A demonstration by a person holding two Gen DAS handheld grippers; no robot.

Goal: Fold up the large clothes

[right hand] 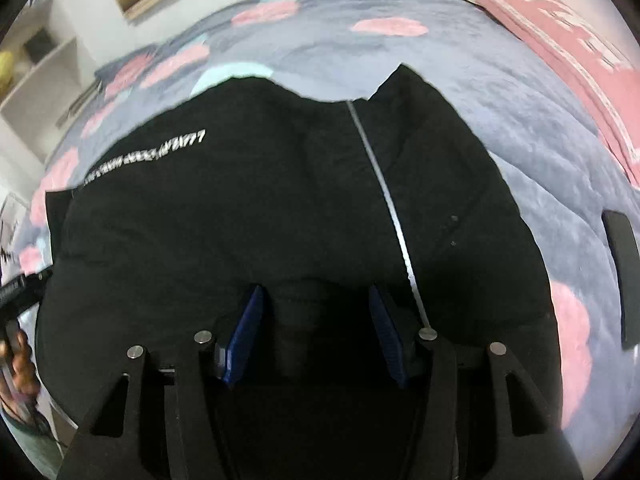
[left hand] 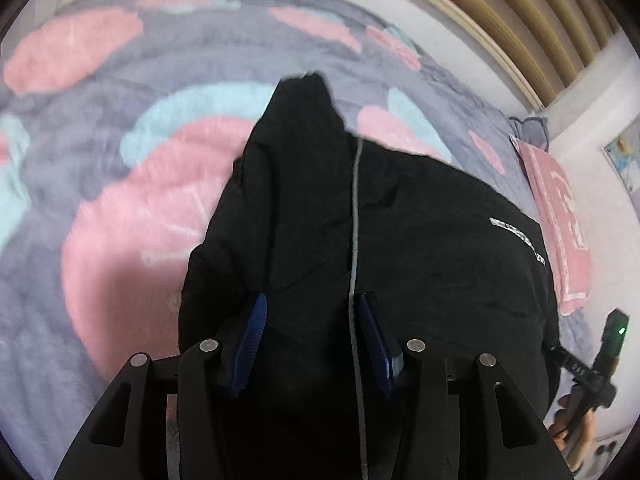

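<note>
1. Nearest the lens in the left wrist view, the left tongs (left hand: 310, 346) stand spread, blue ribbed pads apart with black cloth showing between them; the pads do not press on it.
2. The right tongs (right hand: 316, 334) stand likewise spread in the right wrist view, their blue pads parted over a dark fold of the same garment, gripping nothing.
3. A black jacket (left hand: 420, 248) lies spread on the bed, taking up the lower middle of both views and reaching under both sets of tongs.
4. A pale zipper (right hand: 384, 188) runs down the jacket front; in the left wrist view it passes just beside that tool's right-hand pad.
5. A line of white lettering (right hand: 148, 154) crosses the jacket's chest panel; the words are too blurred to read.
6. One narrow end of the jacket (left hand: 304, 92) points toward the far side of the bed.
7. The bed is covered by a grey blanket (left hand: 100, 92) patterned with pink and light blue patches.
8. A pink towel (right hand: 568, 40) with pale markings lies on the blanket near its edge, well apart from the jacket.
9. A small black object (right hand: 620, 276) rests on the blanket to the right of the jacket.
10. A wooden slatted headboard (left hand: 520, 12) curves behind the bed.
</note>
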